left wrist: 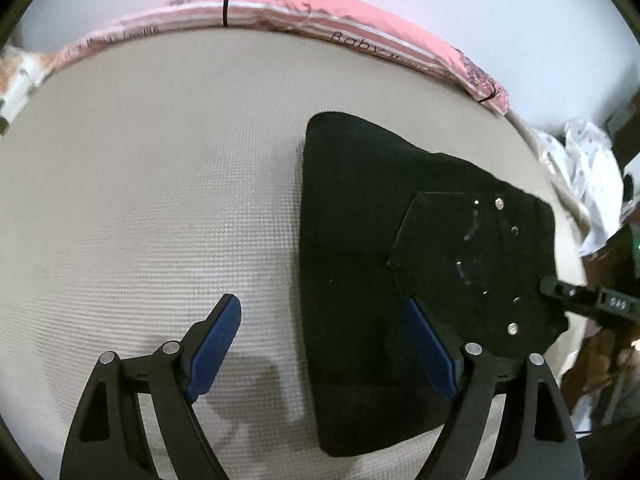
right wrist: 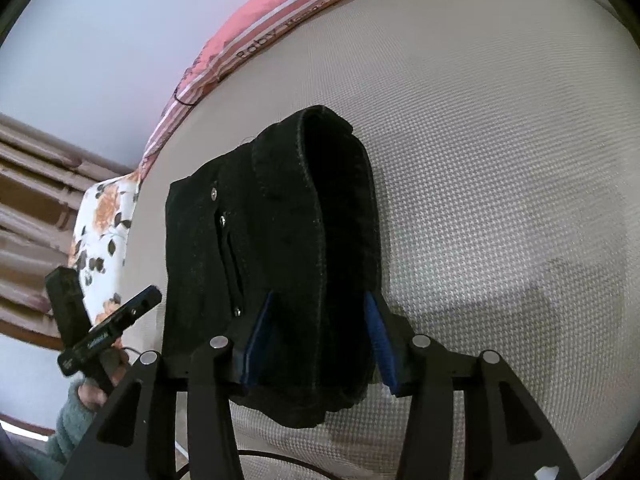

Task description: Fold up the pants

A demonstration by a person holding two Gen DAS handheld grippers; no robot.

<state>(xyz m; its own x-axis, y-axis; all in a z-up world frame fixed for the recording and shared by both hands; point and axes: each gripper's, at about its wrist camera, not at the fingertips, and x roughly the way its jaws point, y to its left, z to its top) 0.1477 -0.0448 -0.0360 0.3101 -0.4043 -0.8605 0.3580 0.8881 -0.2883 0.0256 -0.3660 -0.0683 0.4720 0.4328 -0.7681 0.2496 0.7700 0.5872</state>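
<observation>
The black pants lie folded into a compact bundle on a beige woven mattress, filling the lower middle of the right wrist view and the right half of the left wrist view. Nearest in the right wrist view, the right tongs straddle the bundle's near end with their blue pads at either side of the thick folded cloth; whether the pads press on it cannot be told. In the left wrist view the left tongs stand wide with nothing between them, one pad over bare mattress and the other over the pants' left edge. Beyond the pants, a pink striped cloth printed "Baby" runs along the mattress's far edge. A floral cloth sits at the left of the right wrist view.
</observation>
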